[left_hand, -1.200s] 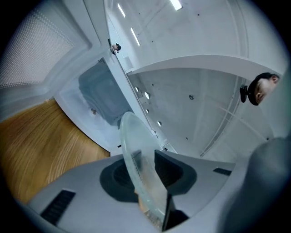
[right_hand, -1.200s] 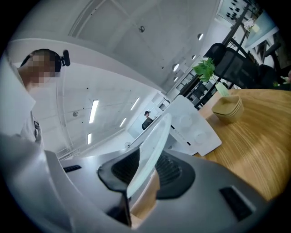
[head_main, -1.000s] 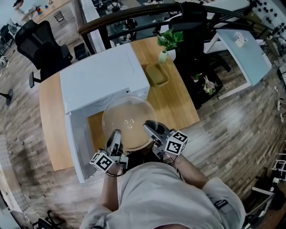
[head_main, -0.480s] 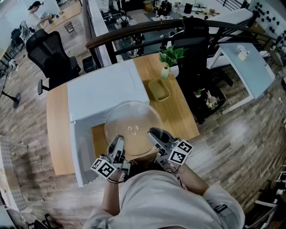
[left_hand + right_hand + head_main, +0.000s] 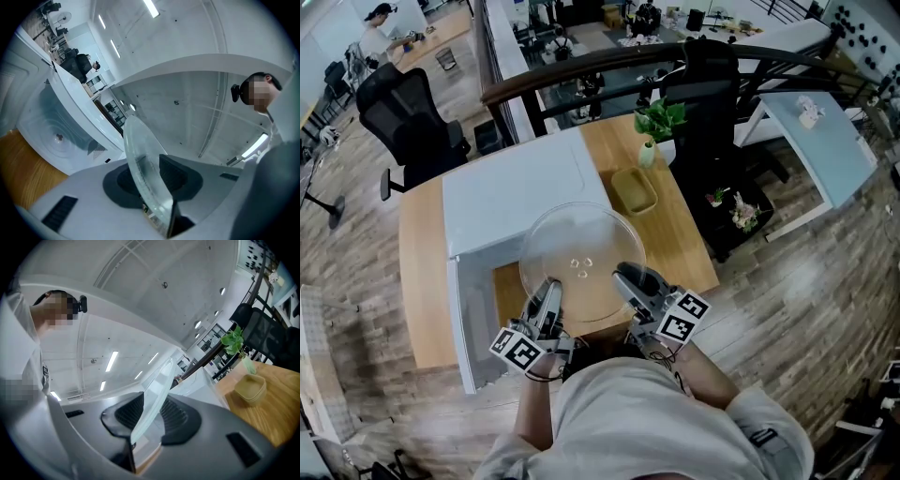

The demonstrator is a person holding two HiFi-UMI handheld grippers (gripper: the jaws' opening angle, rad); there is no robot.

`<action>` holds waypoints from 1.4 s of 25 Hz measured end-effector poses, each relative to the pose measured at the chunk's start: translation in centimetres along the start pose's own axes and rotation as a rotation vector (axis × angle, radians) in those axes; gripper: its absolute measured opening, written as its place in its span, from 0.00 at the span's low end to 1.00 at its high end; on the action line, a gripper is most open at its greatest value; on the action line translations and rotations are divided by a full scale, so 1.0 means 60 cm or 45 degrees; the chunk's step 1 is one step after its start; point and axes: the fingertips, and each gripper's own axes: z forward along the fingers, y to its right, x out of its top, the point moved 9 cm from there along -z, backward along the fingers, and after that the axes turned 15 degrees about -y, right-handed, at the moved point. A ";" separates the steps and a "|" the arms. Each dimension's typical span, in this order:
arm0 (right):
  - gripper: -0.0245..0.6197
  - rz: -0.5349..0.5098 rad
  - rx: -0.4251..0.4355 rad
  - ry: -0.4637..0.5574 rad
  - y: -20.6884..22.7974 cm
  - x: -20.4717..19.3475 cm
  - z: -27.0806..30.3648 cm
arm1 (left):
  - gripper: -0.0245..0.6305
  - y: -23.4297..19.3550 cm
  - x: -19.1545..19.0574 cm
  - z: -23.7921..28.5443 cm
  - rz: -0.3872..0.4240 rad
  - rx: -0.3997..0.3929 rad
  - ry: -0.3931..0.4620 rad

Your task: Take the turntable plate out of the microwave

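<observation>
The round clear glass turntable plate (image 5: 581,251) hangs in the air in front of the white microwave (image 5: 520,192), held level between both grippers. My left gripper (image 5: 548,291) is shut on the plate's near left rim, and my right gripper (image 5: 628,276) is shut on its near right rim. In the left gripper view the plate's edge (image 5: 140,157) passes between the dark ribbed pads (image 5: 176,171) of the left gripper (image 5: 150,180). The right gripper view shows the same: the glass rim (image 5: 157,390) is clamped in the right gripper (image 5: 147,416). The microwave cavity (image 5: 56,136) stands open.
The microwave door (image 5: 469,314) hangs open at the left over the wooden table (image 5: 417,272). A beige dish (image 5: 635,187) and a small potted plant (image 5: 654,120) stand to the microwave's right. A black office chair (image 5: 412,112) and a dark railing (image 5: 609,56) lie beyond the table.
Both grippers have lifted the plate upward, so it looks larger and nearer in the head view. It stays level, and the grips on its rim are unchanged.
</observation>
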 end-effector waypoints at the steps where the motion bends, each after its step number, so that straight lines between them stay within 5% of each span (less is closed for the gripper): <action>1: 0.21 0.000 0.000 0.000 0.000 0.000 0.000 | 0.22 0.001 0.000 0.000 0.002 0.000 -0.002; 35: 0.21 0.001 -0.010 0.001 0.003 -0.003 -0.006 | 0.22 0.002 -0.002 0.005 0.004 0.003 -0.023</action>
